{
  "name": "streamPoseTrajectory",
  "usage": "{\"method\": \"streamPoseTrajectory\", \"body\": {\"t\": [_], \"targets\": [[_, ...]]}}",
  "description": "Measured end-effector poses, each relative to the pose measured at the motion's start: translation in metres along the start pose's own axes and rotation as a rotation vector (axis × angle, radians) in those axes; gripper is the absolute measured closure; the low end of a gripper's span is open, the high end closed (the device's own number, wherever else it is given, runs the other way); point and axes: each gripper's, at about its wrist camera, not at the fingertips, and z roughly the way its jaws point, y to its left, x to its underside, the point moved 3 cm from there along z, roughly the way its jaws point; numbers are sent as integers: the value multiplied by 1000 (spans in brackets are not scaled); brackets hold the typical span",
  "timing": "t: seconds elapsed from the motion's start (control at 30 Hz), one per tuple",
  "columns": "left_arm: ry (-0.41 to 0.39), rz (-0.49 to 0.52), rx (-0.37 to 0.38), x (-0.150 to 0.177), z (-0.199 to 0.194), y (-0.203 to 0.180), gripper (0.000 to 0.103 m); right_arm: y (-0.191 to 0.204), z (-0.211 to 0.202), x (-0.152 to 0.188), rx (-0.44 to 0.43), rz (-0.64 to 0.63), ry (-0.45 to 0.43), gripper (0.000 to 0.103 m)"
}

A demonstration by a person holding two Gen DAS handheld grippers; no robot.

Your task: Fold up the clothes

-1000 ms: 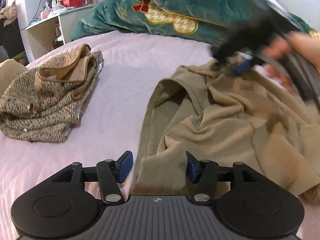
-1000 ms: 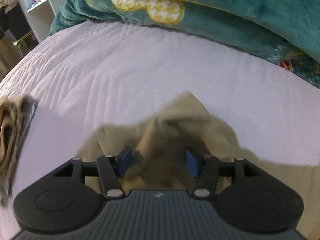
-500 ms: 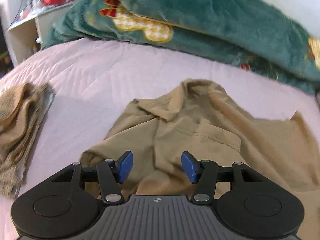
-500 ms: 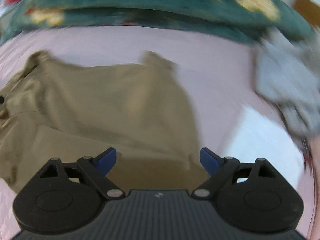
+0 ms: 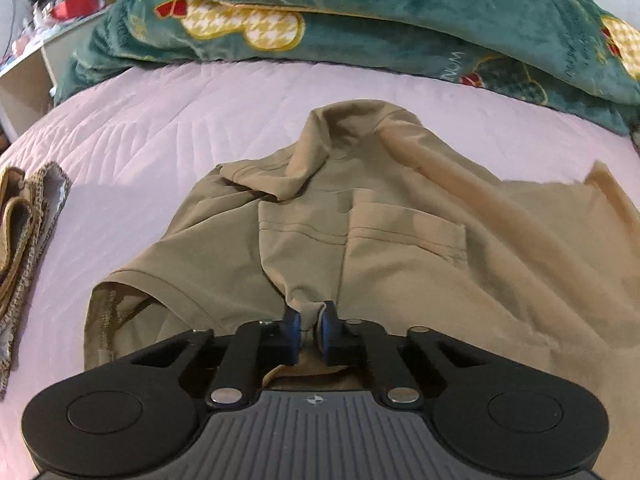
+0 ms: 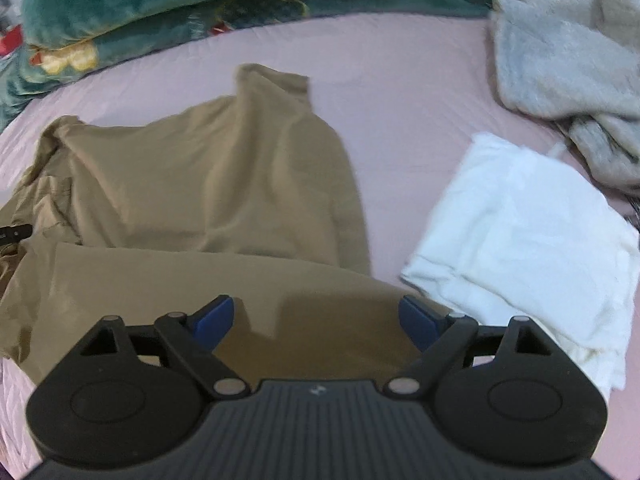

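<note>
Your left gripper [image 5: 311, 321] has since pinched the tan shirt [image 5: 400, 248], hem hidden beneath it, right gripper [image 6: 316, 322] fingers wide, closing slightly, gripping nothing, shirt edge cut off.

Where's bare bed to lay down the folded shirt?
Bare pink sheet between the tan shirt and green blanket, and between shirt and knit pile. Narrower strip between shirt and white cloth. Grey fleece crowds that corner.
</note>
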Motion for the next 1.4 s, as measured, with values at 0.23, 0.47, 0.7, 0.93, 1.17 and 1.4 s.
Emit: {"method": "streamPoseTrajectory", "body": {"t": [0.23,0.47,0.7,0.93,1.17,1.4], "targets": [[-23,17,22,6,-14,3,97,1,13,13,-16,33,31,73],[-67,-6,64,10,-37,10,97,14,-22,27,26,-15,-93,93],[-54,-9,111,30,-50,20,97,25,-65,39,100,-69,-189,87],[-55,-34,164,56,-61,21,97,136,-58,-12,-248,-164,-218,20],[-54,-106,210,67,-55,32,97,271,40,-58,-351,-374,-81,17],[-56,-132,253,70,-53,44,97,324,76,-46,-284,-546,-36,89]]}}
